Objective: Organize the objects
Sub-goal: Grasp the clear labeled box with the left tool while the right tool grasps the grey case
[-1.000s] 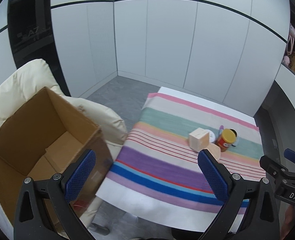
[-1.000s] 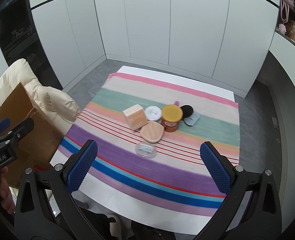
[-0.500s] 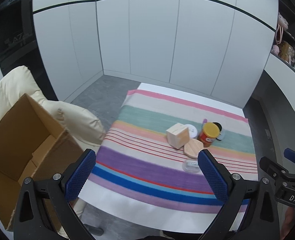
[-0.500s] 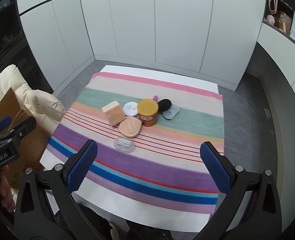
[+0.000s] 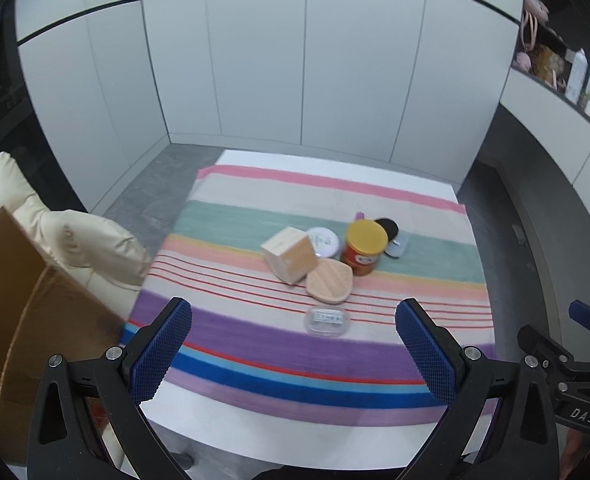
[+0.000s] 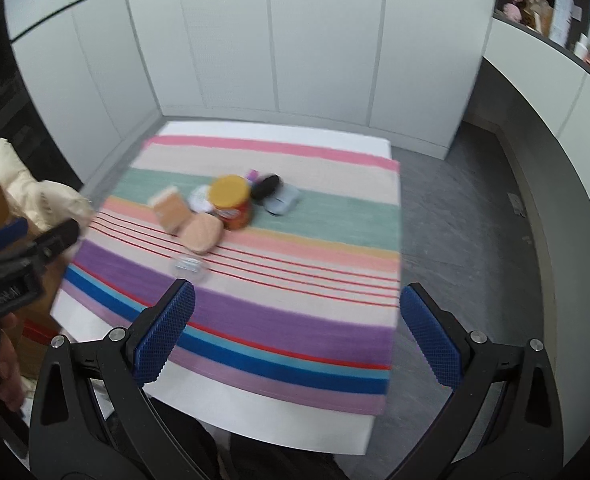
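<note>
- Left gripper (image 5: 293, 354): jaws standing wide, holding nothing; its view is swinging rightward, so the brown cardboard box (image 5: 23, 320), central a second ago, is now sliding to the left edge.
- Right gripper (image 6: 297, 338): jaws wide and empty; its view is blurring with the same rightward sweep.
- Yellow-lidded orange jar (image 5: 365, 246): standing upright on the striped cloth (image 5: 255, 344) over the worktop, unmoved.
- Pale wooden cube box (image 5: 291, 254): just left of the jar, tilted.
- Round white tin (image 5: 323, 240): between the cube box and the jar.
- Peach rounded compact (image 5: 330, 282): in front of the jar, touching the cube box.
- Clear small plastic case (image 5: 327, 321): nearer than the jar, apart from the cluster.
- Black round item (image 5: 387, 227) and grey flat item (image 5: 398, 246): right of the jar.
- Judgement: both grippers are turning from the box toward the cluster; no object is gathered yet.
</note>
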`<state>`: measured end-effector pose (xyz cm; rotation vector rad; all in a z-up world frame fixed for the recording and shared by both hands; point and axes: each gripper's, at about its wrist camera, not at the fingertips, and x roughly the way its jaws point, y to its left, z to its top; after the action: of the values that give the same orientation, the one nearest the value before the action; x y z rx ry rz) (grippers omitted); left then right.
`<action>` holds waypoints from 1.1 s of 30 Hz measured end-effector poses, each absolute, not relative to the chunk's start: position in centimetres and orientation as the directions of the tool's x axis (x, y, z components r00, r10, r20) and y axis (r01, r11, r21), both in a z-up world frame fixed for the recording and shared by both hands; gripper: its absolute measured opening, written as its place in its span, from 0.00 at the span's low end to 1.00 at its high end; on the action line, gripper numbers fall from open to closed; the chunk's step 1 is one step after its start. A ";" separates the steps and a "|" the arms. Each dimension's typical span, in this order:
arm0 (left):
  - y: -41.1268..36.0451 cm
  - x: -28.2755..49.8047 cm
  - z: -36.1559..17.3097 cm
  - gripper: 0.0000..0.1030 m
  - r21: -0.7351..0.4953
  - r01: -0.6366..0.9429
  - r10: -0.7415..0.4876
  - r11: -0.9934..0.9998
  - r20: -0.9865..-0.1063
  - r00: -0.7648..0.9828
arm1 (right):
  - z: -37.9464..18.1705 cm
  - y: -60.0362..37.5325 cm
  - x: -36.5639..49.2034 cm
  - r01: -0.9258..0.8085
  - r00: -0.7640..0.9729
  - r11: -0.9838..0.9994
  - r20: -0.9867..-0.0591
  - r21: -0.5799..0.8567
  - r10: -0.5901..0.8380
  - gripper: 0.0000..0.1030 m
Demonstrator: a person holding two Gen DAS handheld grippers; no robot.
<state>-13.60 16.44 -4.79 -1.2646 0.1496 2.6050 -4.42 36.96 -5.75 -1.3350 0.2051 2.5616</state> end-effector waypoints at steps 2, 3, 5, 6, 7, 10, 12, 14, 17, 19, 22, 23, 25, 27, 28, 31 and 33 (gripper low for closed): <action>17.1 -13.8 -5.8 0.99 -0.002 -0.266 0.161 -0.964 -0.799 -0.580 | -7.0 38.1 -4.2 -0.299 -0.522 -0.954 -0.837 0.001 0.163 1.00; 17.4 -13.9 -6.4 0.99 0.005 -0.268 0.156 -0.963 -0.805 -0.572 | -7.5 38.5 -4.1 -0.305 -0.510 -0.952 -0.845 0.003 0.161 1.00; 17.9 -14.2 -7.7 0.99 0.013 -0.271 0.144 -0.963 -0.821 -0.553 | -8.3 39.2 -4.1 -0.313 -0.501 -0.949 -0.853 0.022 0.146 1.00; 18.0 -14.3 -8.4 0.99 0.013 -0.270 0.142 -0.963 -0.827 -0.544 | -8.6 39.4 -4.3 -0.311 -0.506 -0.950 -0.851 0.029 0.140 1.00; 18.2 -14.6 -9.1 0.99 0.012 -0.270 0.139 -0.963 -0.834 -0.533 | -8.8 39.6 -4.5 -0.306 -0.510 -0.952 -0.849 0.028 0.139 1.00; 18.9 -15.9 -11.8 0.97 0.021 -0.271 0.124 -0.962 -0.852 -0.508 | -10.0 40.0 -5.6 -0.299 -0.510 -0.954 -0.849 0.024 0.139 1.00; 19.2 -16.9 -14.1 0.95 -0.004 -0.257 0.127 -0.966 -0.876 -0.466 | -11.1 40.3 -6.5 -0.295 -0.505 -0.955 -0.854 0.033 0.126 1.00; 19.6 -17.8 -16.7 0.90 -0.006 -0.245 0.113 -0.969 -0.898 -0.425 | -12.1 40.5 -7.5 -0.295 -0.499 -0.955 -0.859 0.040 0.118 1.00; 20.0 -18.6 -19.5 0.84 -0.011 -0.241 0.107 -0.971 -0.915 -0.390 | -13.8 40.8 -9.1 -0.291 -0.490 -0.956 -0.863 0.031 0.122 1.00; 20.7 -18.9 -20.7 0.80 0.012 -0.260 0.092 -0.966 -0.919 -0.384 | -15.1 41.1 -10.2 -0.291 -0.480 -0.956 -0.869 0.030 0.118 1.00; 21.3 -19.1 -21.7 0.70 -0.009 -0.281 0.124 -0.960 -0.911 -0.394 | -17.1 41.3 -11.7 -0.285 -0.473 -0.958 -0.875 0.043 0.101 1.00; 21.6 -19.3 -22.0 0.64 -0.008 -0.284 0.127 -0.959 -0.906 -0.403 | -17.9 41.3 -12.1 -0.282 -0.468 -0.958 -0.878 0.045 0.097 1.00; 21.9 -19.4 -22.2 0.58 -0.002 -0.278 0.125 -0.961 -0.895 -0.427 | -19.5 41.4 -13.2 -0.268 -0.453 -0.962 -0.888 0.049 0.081 1.00; 22.0 -19.6 -22.3 0.58 -0.011 -0.272 0.135 -0.962 -0.887 -0.442 | -20.9 41.3 -14.3 -0.255 -0.444 -0.966 -0.893 0.045 0.075 0.98; 22.0 -19.6 -22.3 0.57 -0.012 -0.270 0.138 -0.963 -0.881 -0.452 | -21.3 41.3 -14.7 -0.253 -0.445 -0.966 -0.893 0.049 0.071 0.98; 22.1 -19.9 -22.3 0.57 0.001 -0.268 0.130 -0.963 -0.872 -0.472 | -22.7 40.8 -16.5 -0.231 -0.449 -0.971 -0.892 0.058 0.054 0.98; 22.0 -20.7 -22.3 0.57 0.001 -0.264 0.129 -0.965 -0.869 -0.478 | -23.4 40.4 -17.8 -0.219 -0.456 -0.974 -0.888 0.052 0.055 0.98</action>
<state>-20.70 21.97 -22.33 -1.4596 0.1976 2.5118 -17.81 40.43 -23.39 -1.5408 0.2379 2.5402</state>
